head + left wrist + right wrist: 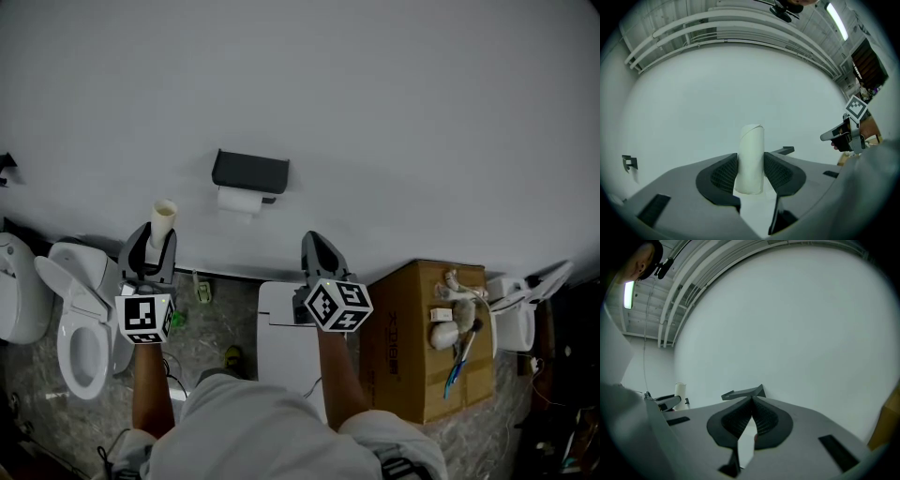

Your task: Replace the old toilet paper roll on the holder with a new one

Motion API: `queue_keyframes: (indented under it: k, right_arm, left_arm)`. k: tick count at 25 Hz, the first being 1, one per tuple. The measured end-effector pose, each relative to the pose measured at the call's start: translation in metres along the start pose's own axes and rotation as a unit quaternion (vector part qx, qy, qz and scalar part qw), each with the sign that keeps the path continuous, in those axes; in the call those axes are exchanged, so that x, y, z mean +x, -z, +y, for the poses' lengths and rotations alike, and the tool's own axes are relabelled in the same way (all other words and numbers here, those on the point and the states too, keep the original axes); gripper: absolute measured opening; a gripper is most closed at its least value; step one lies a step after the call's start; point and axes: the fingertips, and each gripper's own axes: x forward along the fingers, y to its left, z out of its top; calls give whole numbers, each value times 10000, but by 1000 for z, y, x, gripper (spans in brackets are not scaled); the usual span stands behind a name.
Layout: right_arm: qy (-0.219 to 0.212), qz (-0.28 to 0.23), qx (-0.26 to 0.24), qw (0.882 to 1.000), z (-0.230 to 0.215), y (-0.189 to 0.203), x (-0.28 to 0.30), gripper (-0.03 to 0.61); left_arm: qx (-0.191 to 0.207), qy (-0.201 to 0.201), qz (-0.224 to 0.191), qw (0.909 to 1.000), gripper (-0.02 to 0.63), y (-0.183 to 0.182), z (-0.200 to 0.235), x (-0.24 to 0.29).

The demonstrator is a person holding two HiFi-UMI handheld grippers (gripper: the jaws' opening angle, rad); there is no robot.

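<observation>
Cardboard tube (751,154) stands upright, clamped mid-length between left gripper (159,242) pads, at 8 o'clock from wall holder (250,173) in head view. Judged light, hollow, crushable: grip gently mid-body. Right gripper (317,242) jaws closed, empty.

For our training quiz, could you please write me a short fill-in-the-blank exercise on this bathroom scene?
The left gripper is shut on an upright cardboard ____.
The right gripper is empty and ____.
White paper hangs under the black holder, which is fixed to the ____.
Missing words: tube; shut; wall.
</observation>
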Motion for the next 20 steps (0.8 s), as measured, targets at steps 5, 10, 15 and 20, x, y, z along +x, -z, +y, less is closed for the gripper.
queue_keyframes:
  k: [5, 10, 15, 20]
  right_arm:
    - [122, -59, -26, 9999, -6, -5, -9, 5]
    - [180, -114, -74, 9997, -11, -9, -13, 5]
    - [191, -126, -89, 9997, -14, -9, -15, 5]
    - [251, -115, -252, 9993, -17, -11, -18, 5]
  left_arm:
    - [-55, 54, -45, 10000, 198, -3, -3, 0]
    - [-55, 84, -87, 9999, 198, -6, -7, 1]
    - [-69, 64, -106, 9999, 198, -7, -7, -1]
    - [-96, 12, -101, 9999, 198, -7, -7, -3]
